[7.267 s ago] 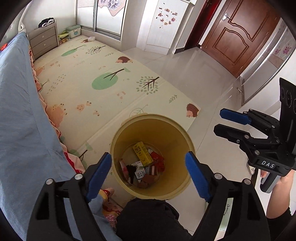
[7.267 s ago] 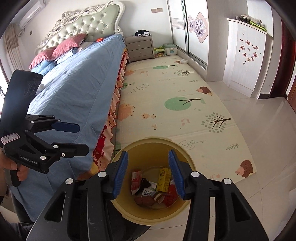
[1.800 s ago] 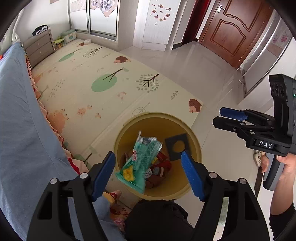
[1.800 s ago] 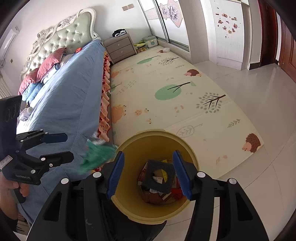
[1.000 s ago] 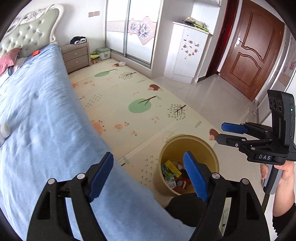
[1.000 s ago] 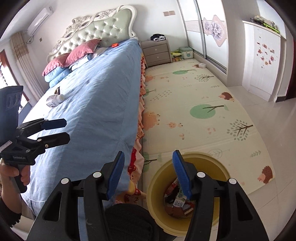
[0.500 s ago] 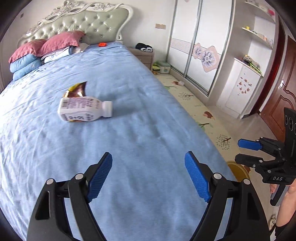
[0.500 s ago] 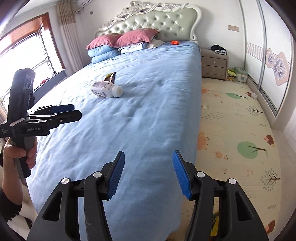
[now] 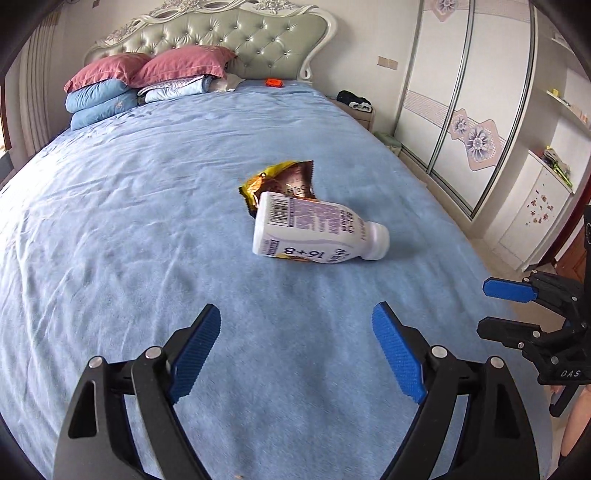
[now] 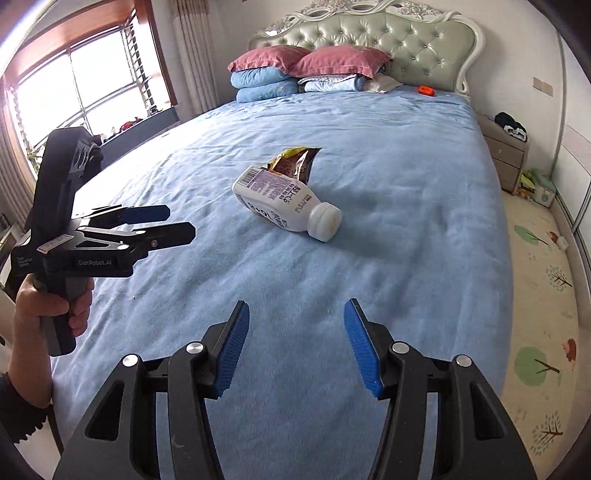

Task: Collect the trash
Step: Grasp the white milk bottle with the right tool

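Observation:
A white plastic bottle (image 9: 314, 230) with a purple label lies on its side on the blue bed (image 9: 110, 229), cap to the right. A brown and yellow snack wrapper (image 9: 284, 181) lies right behind it, touching it. My left gripper (image 9: 295, 350) is open and empty, above the bed short of the bottle. My right gripper (image 10: 295, 343) is open and empty, also short of the bottle (image 10: 284, 203) and wrapper (image 10: 295, 160). Each gripper shows in the other's view: the right one (image 9: 517, 310) and the left one (image 10: 162, 223). The trash bin is out of view.
Pillows and folded quilts (image 9: 147, 81) are stacked at the padded headboard (image 10: 369, 33). A small orange item (image 9: 274, 82) lies near the headboard. A nightstand (image 10: 504, 147) and a play mat (image 10: 543, 295) are right of the bed. Wardrobes (image 9: 461, 110) line the right wall.
Both grippers dropped trash into the yellow bin, then swung away from it to the bed. They have since moved closer to the bottle and wrapper, which now sit nearer in both views.

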`<state>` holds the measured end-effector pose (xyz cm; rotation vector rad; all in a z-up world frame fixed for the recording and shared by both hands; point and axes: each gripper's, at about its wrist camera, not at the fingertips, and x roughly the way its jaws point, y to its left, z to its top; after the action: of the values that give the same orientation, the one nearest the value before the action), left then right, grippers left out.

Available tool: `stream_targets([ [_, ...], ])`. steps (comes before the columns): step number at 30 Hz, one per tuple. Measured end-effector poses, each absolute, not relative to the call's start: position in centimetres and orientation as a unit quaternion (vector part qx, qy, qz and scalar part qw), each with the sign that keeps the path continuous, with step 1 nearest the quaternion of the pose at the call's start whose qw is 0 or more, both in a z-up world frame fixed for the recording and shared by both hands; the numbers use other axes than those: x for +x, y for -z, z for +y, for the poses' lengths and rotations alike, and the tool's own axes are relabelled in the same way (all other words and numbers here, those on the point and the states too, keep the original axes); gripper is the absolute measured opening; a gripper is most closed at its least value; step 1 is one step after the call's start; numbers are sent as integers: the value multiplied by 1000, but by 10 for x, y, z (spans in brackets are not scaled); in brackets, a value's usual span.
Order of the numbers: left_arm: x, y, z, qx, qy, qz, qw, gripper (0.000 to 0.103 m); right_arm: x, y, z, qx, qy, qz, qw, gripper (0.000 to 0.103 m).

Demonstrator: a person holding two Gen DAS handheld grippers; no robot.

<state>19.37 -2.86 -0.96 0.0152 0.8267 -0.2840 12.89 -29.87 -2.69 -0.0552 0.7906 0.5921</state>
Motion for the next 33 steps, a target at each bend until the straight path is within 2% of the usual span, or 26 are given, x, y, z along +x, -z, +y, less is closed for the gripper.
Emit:
stream_targets([
  [15,265,33,7,7,146,404,903,86,226,28,-232,-128,-323,340,874,53],
  [19,272,40,9,9,148,412,899,87,249,34,-219,-134,-351,354,857,55],
  [21,273,42,11,8,147,415,898,87,254,38,-209,-152,-359,352,851,60],
  [24,275,43,15,0,149,417,897,87,260,44,-195,-182,-354,350,848,63],
  [33,283,46,16,-13,147,424,894,87,280,58,-195,-153,-370,396,827,65],
])
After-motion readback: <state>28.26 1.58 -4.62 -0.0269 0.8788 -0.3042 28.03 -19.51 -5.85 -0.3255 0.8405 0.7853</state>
